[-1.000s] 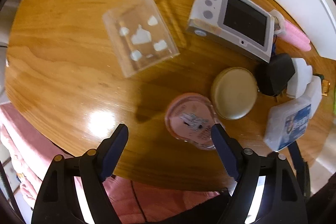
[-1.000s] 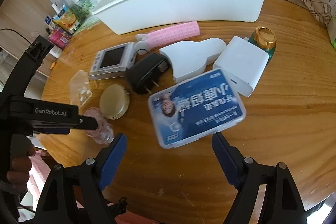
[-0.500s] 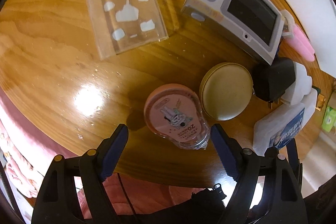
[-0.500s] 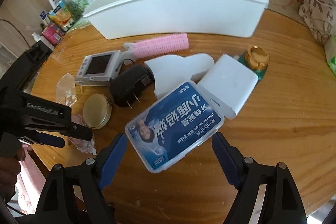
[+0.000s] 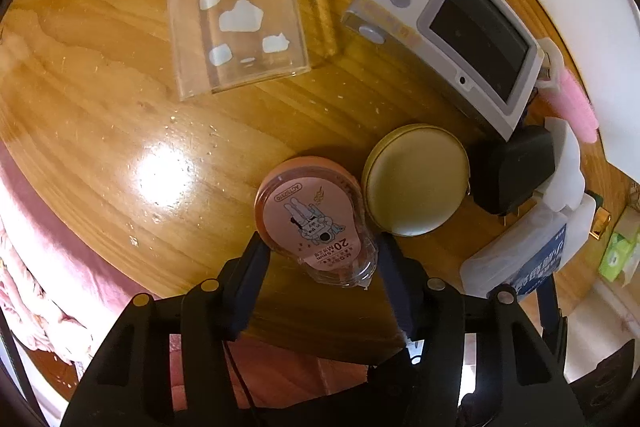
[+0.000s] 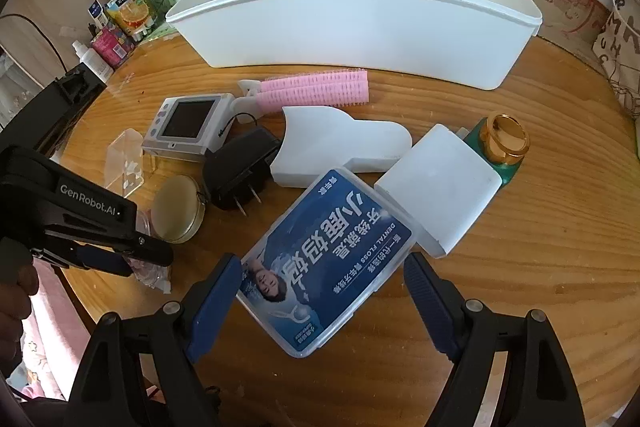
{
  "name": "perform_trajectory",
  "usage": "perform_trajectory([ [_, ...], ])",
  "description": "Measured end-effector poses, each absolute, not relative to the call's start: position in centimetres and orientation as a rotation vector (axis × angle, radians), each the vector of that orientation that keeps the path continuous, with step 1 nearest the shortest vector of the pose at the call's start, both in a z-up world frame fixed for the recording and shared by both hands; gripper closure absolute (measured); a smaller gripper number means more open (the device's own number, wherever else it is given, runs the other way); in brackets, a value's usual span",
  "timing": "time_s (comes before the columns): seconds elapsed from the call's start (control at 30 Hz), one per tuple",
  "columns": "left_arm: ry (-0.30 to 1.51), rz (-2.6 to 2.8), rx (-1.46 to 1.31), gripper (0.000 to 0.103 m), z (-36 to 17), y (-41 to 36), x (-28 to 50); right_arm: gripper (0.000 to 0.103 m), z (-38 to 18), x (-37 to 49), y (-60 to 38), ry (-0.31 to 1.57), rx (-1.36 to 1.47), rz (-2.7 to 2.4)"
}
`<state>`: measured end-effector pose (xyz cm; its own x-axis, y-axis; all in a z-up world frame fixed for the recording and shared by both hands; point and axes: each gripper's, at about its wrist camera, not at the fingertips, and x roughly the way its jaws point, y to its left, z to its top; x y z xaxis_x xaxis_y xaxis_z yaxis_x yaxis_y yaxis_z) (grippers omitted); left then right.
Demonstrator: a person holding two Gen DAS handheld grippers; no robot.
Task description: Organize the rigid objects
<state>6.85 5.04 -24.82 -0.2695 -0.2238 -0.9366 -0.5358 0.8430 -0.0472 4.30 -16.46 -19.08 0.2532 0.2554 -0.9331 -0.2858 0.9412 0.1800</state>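
Note:
A pink correction-tape dispenser lies near the front edge of the round wooden table. My left gripper points down over it, and its closing jaws have their blue pads against both sides of the dispenser. In the right wrist view the left gripper sits at the far left, hiding most of the dispenser. A blue-labelled dental floss box lies flat between the wide-apart fingers of my right gripper, which stands open; neither pad touches the box.
A long white bin stands at the back. On the table are a pink hair roller, a small screen device, a black plug adapter, a round tin, a clear case, white boxes and a gold-capped bottle.
The left gripper sank toward the pink dispenser and its jaws came together onto it. The right gripper shifted so the floss box now lies centred between its open fingers.

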Motion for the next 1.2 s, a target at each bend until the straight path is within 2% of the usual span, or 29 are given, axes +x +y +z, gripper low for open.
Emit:
perform_trajectory([
  [0.23,1.848,0.345,-0.611,0.045,-23.9,5.3,5.7,0.020,-19.1,4.6,-16.8,1.276,-0.031,0.409],
  [0.37,1.843,0.345,-0.624,0.045,-23.6,4.9,4.3,0.033,-18.9,4.6,-17.3,1.269,-0.007,0.421],
  [0.5,1.831,0.342,-0.628,0.045,-23.1,4.7,3.1,0.041,-18.7,4.7,-17.8,1.275,0.023,0.438],
  [0.67,1.778,0.326,-0.627,0.045,-21.2,4.5,1.8,0.044,-18.7,4.5,-18.2,1.286,0.041,0.444],
  [0.8,1.705,0.294,-0.615,0.045,-19.3,4.4,0.8,0.042,-18.9,4.6,-18.5,1.323,0.086,0.453],
  [0.9,1.649,0.270,-0.610,0.045,-17.8,4.3,0.1,0.028,-19.2,4.8,-18.6,1.357,0.136,0.448],
  [0.97,1.616,0.252,-0.602,0.045,-16.9,4.3,-0.4,0.024,-19.2,5.0,-18.5,1.361,0.148,0.438],
  [1.2,1.520,0.236,-0.586,0.045,-13.9,4.9,-2.0,0.019,-19.4,5.5,-17.2,1.390,0.073,0.375],
])
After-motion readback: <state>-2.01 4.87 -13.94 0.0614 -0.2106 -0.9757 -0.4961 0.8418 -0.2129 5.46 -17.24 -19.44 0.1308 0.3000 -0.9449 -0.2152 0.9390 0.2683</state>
